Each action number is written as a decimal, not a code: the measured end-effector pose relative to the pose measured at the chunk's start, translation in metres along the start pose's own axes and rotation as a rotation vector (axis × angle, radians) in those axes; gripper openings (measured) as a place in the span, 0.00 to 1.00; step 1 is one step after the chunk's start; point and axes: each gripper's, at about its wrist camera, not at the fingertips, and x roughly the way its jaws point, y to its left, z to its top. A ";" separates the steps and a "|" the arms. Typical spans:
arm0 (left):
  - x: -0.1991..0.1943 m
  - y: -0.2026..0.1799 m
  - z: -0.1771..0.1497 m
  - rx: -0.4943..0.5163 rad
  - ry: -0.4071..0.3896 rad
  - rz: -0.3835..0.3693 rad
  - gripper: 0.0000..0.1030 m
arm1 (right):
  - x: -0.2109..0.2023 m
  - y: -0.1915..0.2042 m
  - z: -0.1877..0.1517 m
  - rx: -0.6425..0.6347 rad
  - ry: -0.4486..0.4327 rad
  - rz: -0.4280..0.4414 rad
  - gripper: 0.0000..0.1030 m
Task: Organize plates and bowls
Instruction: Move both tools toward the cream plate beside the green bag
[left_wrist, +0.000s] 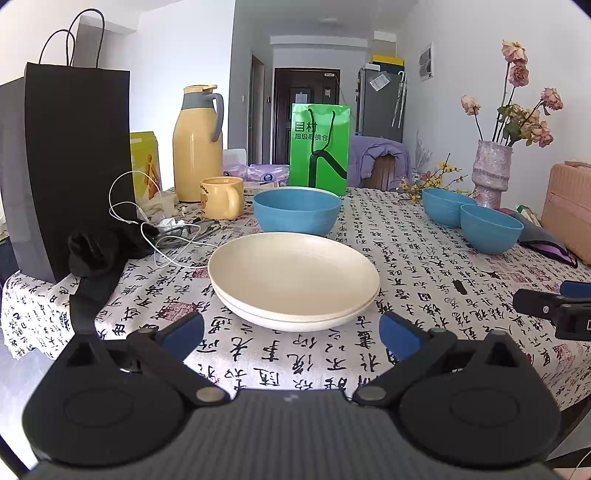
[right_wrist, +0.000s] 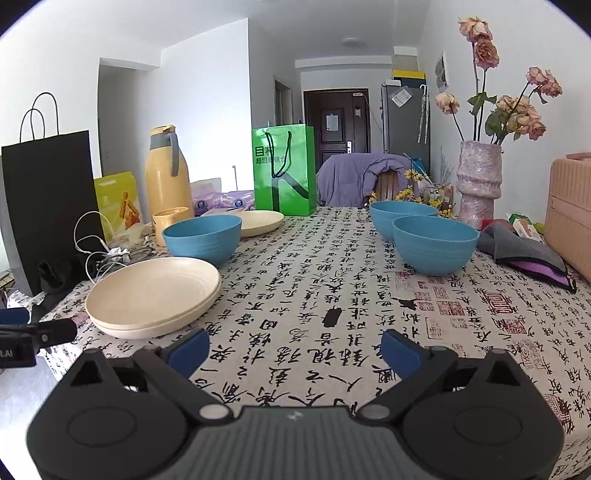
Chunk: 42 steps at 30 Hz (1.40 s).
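Both the left gripper (left_wrist: 291, 332) and the right gripper (right_wrist: 295, 349) have their jaws spread wide with nothing between them. Two stacked cream plates (left_wrist: 293, 280) sit on the desk (left_wrist: 424, 266) just ahead of the left gripper. A blue bowl (left_wrist: 296, 210) stands behind them; two more blue bowls (right_wrist: 421, 236) sit touching near the vase (right_wrist: 479, 184).

Home dining area shown by: calligraphy-print tablecloth (right_wrist: 332, 280), thermos jug (left_wrist: 197, 144), vase of dried roses (right_wrist: 478, 184) near table's right edge, jacket-draped chair (right_wrist: 354, 177), fridge (right_wrist: 404, 122), entrance door (right_wrist: 336, 122) beyond.
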 end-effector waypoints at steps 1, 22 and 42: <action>-0.001 -0.001 0.001 0.003 -0.003 0.003 1.00 | -0.001 -0.001 0.000 0.000 -0.006 0.000 0.97; 0.047 0.013 0.048 -0.006 0.011 -0.054 1.00 | 0.045 -0.005 0.025 -0.001 0.015 -0.001 0.97; 0.264 0.073 0.225 -0.152 0.188 -0.113 0.71 | 0.265 -0.028 0.189 0.067 0.154 0.217 0.86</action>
